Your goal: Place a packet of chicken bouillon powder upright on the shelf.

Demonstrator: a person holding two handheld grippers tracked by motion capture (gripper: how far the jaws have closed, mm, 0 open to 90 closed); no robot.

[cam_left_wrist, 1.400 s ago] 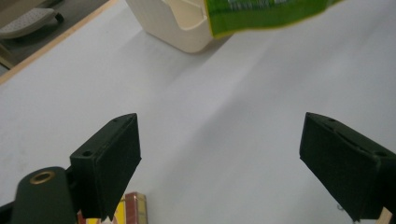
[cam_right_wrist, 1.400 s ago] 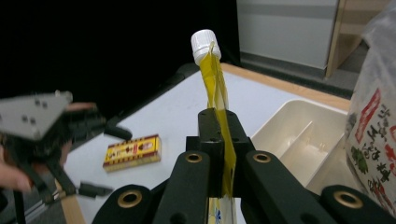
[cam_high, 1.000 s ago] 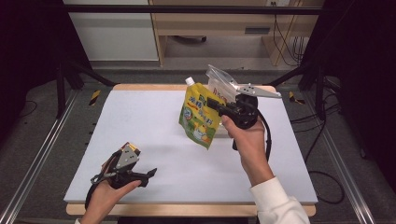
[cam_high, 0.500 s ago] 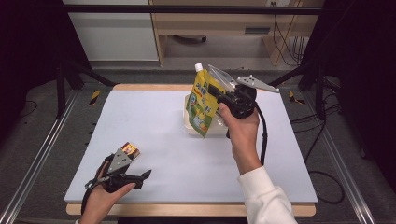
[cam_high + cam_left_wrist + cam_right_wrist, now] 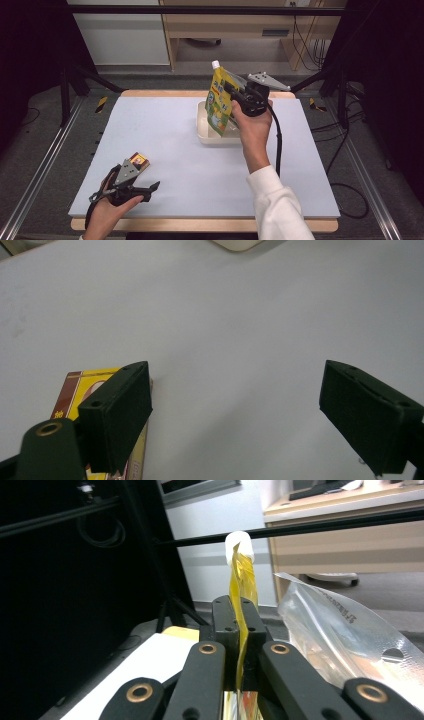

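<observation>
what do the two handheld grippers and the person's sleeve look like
Both grippers are black with two flat black jaws. The left gripper and the right gripper each carry a grey three-cornered plate on top. Brass-coloured rivets mark the linkage joints. A black cable trails from the right one. The right arm wears a white sleeve.

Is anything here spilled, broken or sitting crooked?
Nothing spilled or broken. The yellow pouch hangs tilted over the cream tray, pinched by the right gripper. The small box lies flat near the left gripper.
</observation>
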